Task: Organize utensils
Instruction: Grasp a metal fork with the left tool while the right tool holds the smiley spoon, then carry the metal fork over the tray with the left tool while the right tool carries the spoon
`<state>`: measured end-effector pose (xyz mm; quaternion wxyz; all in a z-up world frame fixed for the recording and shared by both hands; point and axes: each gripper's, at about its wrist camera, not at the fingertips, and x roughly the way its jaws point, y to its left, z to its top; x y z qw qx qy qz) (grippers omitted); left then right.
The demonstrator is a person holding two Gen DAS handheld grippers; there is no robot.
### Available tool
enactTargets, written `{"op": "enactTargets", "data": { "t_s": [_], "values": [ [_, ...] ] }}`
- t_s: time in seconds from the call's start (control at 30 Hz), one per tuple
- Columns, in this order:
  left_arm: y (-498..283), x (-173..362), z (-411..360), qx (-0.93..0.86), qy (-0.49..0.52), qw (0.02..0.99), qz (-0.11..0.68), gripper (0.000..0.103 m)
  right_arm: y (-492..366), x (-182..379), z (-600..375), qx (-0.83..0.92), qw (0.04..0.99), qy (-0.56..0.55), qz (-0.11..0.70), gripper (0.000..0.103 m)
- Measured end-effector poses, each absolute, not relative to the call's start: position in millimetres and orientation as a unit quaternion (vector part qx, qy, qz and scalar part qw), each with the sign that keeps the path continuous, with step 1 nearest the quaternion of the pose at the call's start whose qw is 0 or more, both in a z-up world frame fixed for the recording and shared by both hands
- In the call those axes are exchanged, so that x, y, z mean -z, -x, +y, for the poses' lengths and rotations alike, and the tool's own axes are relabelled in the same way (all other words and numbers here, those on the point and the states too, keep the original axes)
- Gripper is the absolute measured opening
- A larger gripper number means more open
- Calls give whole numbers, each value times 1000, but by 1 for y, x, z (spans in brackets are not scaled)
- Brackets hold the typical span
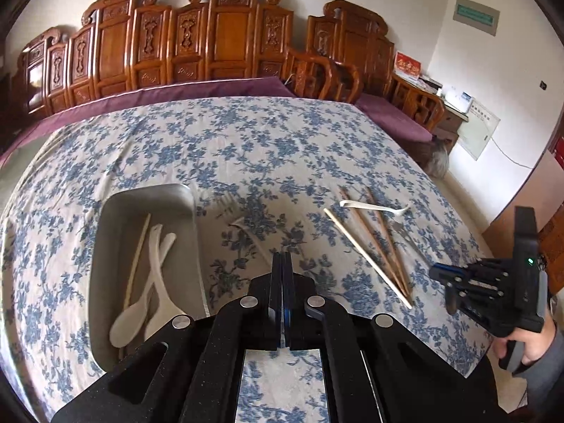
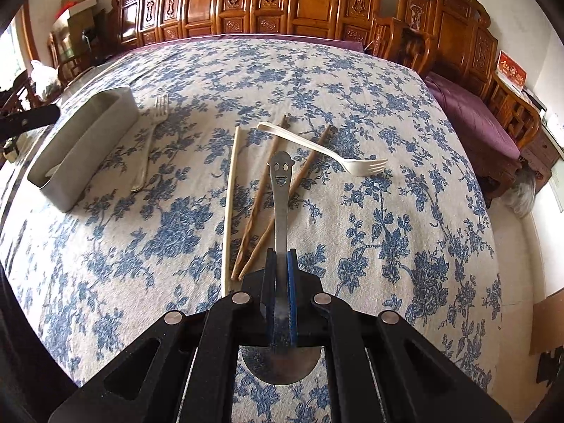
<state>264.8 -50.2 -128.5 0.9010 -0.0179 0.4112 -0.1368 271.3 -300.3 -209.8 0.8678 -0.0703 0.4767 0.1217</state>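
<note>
A metal tray [image 1: 105,246] on the floral cloth holds two white spoons [image 1: 141,303] and a pale chopstick [image 1: 137,257]; it also shows at the left of the right wrist view [image 2: 84,141]. My left gripper [image 1: 282,264] is shut and empty, just right of the tray. My right gripper [image 2: 282,257] is shut on a steel spoon [image 2: 280,194] with a smiley-face handle, held above the cloth. Beyond it lie a pale chopstick [image 2: 231,194], two brown chopsticks [image 2: 268,208] and a white plastic fork [image 2: 317,148]. A steel fork [image 2: 151,141] lies beside the tray.
Carved wooden benches [image 1: 225,35] with purple cushions [image 1: 391,116] line the far and right sides of the table. The table's right edge [image 2: 500,246] drops to the floor. The hand holding the right gripper [image 1: 493,289] shows at the right of the left wrist view.
</note>
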Motion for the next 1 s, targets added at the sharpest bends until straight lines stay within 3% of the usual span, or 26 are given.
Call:
{"op": "enactTargets", "data": {
  "t_s": [0.17,0.23,0.3,0.37,0.93,0.97,1.0],
  "values": [
    [-283,135,-46,123,26,891,436,1,-267,209,-302,-136,869,63,472,7],
    [-294,143,-55,118,21,886,448,5,-268,208,-303,-140,870,59,470,7],
    [-304,150,-66,112,15,881,459,24,-269,207,-304,-145,870,54,467,7],
    [-314,157,-76,104,5,879,465,33,-268,208,-303,-148,870,54,467,7],
    [-388,225,-93,-7,-55,834,549,29,-269,199,-304,-172,870,20,463,7],
    [-389,225,-92,-6,-51,834,549,28,-270,198,-304,-173,869,19,463,7],
    [-389,226,-91,1,-44,835,548,20,-270,198,-304,-174,869,19,462,7]
  ]
}}
